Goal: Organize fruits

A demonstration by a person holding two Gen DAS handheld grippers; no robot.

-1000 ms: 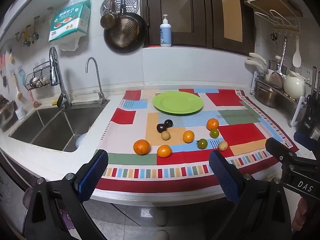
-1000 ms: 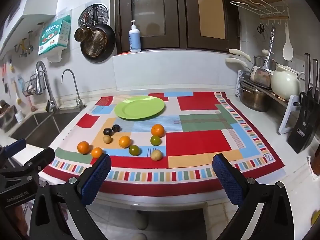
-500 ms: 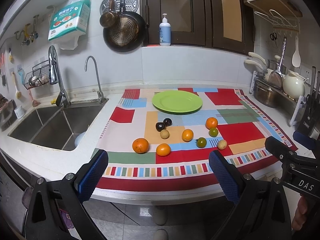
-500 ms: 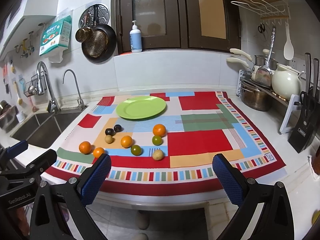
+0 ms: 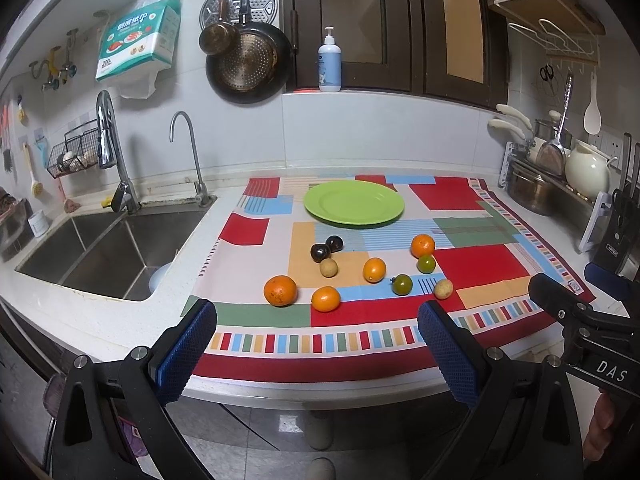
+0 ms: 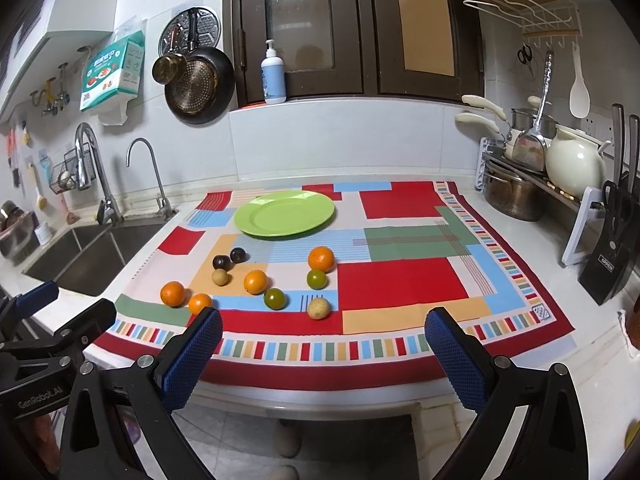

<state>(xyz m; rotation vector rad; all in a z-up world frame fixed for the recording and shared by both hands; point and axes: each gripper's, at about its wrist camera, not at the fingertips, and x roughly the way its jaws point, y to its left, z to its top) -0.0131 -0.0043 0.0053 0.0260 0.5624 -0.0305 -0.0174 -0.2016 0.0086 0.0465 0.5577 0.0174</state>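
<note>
An empty green plate (image 5: 353, 203) (image 6: 284, 213) sits at the back of a colourful patchwork cloth (image 5: 476, 264) (image 6: 400, 280). In front of it lie several small fruits: oranges (image 5: 280, 290) (image 6: 321, 259), two dark plums (image 5: 320, 252) (image 6: 221, 261), green ones (image 5: 402, 284) (image 6: 275, 299) and yellowish ones (image 5: 443, 288) (image 6: 318, 308). My left gripper (image 5: 318, 354) hangs open before the counter's front edge, holding nothing. My right gripper (image 6: 324, 356) is open too, level with it, to its right. Each gripper shows at the edge of the other's view.
A double steel sink (image 5: 104, 252) with two taps lies left of the cloth. Pots, a cream kettle (image 6: 574, 166) and a knife block (image 6: 614, 256) stand along the right wall. A soap bottle (image 5: 329, 62) stands on the ledge behind; pans hang on the wall.
Both grippers have drifted slightly closer to the counter; the right view has shifted a little rightward. Fruits and plate have not moved.
</note>
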